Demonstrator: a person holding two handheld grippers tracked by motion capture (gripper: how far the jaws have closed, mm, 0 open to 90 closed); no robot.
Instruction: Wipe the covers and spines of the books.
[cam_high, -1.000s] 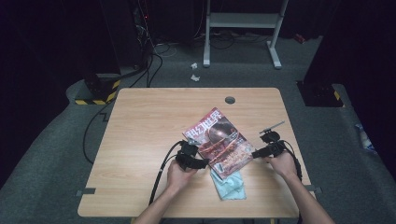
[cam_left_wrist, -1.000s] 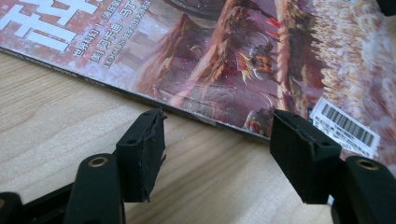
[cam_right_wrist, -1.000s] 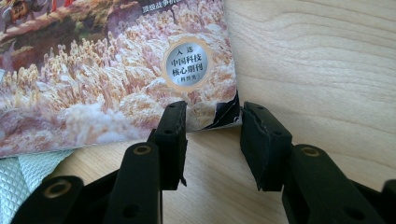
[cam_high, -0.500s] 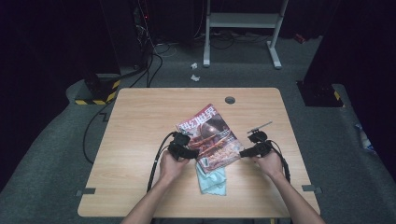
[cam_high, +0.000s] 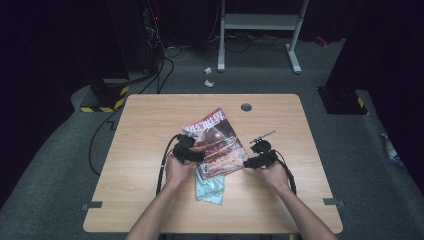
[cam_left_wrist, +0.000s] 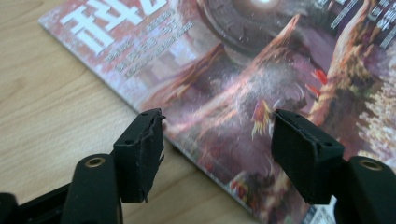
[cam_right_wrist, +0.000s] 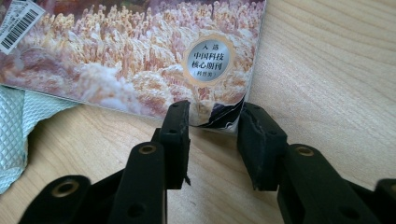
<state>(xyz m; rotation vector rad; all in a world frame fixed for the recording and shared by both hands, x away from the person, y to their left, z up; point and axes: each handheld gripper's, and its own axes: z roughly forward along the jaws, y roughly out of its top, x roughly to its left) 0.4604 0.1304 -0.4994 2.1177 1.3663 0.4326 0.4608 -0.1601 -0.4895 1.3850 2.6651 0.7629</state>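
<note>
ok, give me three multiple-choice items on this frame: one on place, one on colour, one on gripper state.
1. Where is the cloth?
A. partly under the magazine's near edge
B. on top of the magazine
C. at the table's far corner

2. What colour is the cloth?
A. black
B. light blue-green
C. orange

3. How do the jaws of the right hand-held gripper stand?
A. shut on the cloth
B. open, at the magazine's corner
C. shut on the magazine's spine

Key:
1 A, the high view shows it poking out from under the magazine toward the person.
2 B, pale teal in the high view and the right gripper view.
3 B, the right gripper view shows a gap between the jaws at the corner.
</note>
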